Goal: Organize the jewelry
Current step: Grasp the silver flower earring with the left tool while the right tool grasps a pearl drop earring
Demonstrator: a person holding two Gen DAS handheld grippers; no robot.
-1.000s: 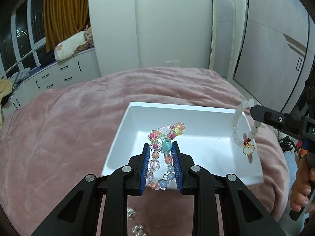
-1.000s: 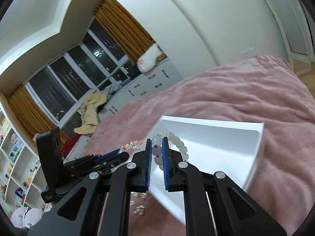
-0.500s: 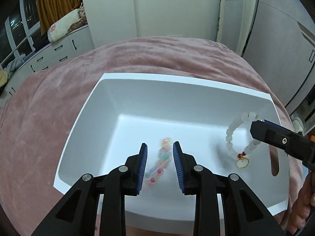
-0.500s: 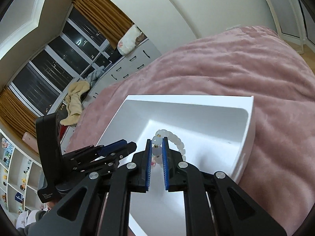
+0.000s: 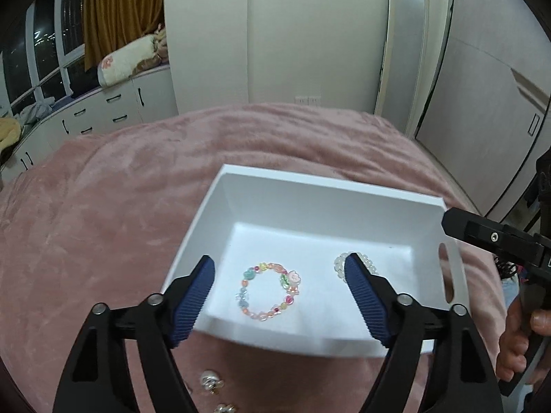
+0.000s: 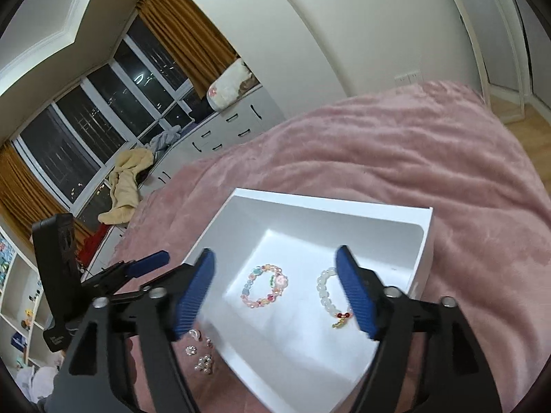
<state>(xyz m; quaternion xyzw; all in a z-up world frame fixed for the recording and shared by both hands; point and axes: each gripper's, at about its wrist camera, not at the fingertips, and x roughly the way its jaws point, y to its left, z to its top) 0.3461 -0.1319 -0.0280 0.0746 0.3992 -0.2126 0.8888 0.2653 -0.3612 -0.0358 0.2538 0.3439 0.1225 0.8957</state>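
While both bracelets lie flat on the floor of the white tray (image 5: 344,198), we hold our left gripper (image 5: 279,280) above its near edge with the jaws spread wide and nothing between them. Seen from the left wrist, the colourful bead bracelet (image 5: 268,290) sits as an open ring between the two blue pads, touching neither; the white bead bracelet (image 5: 341,264) lies to its right, partly hidden behind the right pad. On the pink blanket (image 5: 103,206) just before the tray rest a few small pearly pieces (image 5: 210,380), not yet put away. Our right gripper (image 5: 489,237) reaches in from the right edge.

From the right wrist, our right gripper (image 6: 275,284) also stands wide open and empty over the tray (image 6: 344,204). The colourful bead bracelet (image 6: 264,286) and the white bead bracelet (image 6: 327,292) lie side by side, apart, the white one carrying a red-and-gold charm (image 6: 341,320). The small pieces (image 6: 201,354) lie on the blanket (image 6: 447,172) beside the tray's near corner.

We judge what is left to be light and hard but tiny and smooth, likely to roll or sink into the plush pile. Each is best pinched singly, across its widest part, with the pads closing low against the blanket.
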